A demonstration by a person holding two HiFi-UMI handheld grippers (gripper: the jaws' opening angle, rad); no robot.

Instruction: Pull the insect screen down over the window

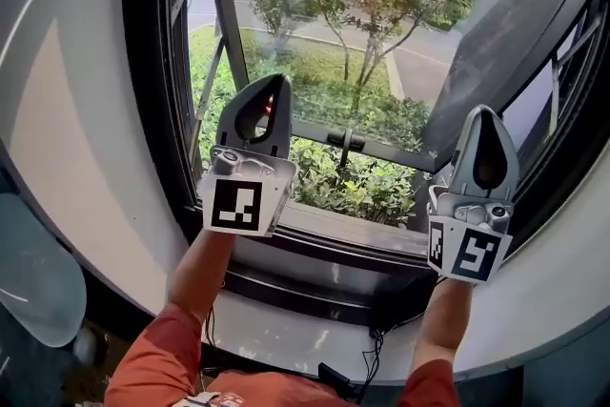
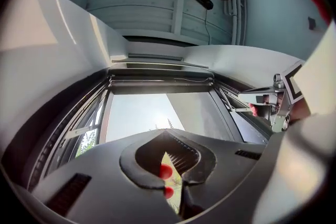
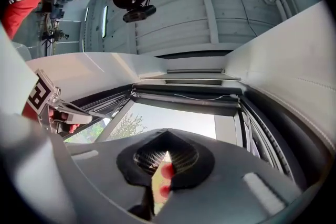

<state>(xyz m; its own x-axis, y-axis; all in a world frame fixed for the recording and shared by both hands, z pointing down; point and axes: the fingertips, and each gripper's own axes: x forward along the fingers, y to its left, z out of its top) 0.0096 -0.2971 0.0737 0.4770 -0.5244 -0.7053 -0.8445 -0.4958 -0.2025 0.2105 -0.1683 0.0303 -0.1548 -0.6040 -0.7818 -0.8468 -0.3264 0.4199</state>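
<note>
The insect screen is rolled up in a dark bar (image 2: 160, 85) across the top of the window opening; the right gripper view shows the same bar (image 3: 189, 98) with a thin cord along it. My left gripper (image 1: 271, 81) is raised in front of the window's left half, jaws shut with nothing between them. The right gripper (image 1: 484, 111) is raised at the window's right side, also shut and empty. Both point upward at the bar from below without touching it. Each gripper view shows its own closed tips (image 2: 167, 132) (image 3: 167, 132) and the other gripper off to the side.
The dark window frame (image 1: 152, 100) curves round the opening, with a glass casement (image 1: 324, 24) swung outward and a black handle (image 1: 345, 141) on its lower rail. Shrubs and trees lie outside. Cables (image 1: 367, 353) lie on the white sill below. A pale rounded object (image 1: 33, 272) stands at the left.
</note>
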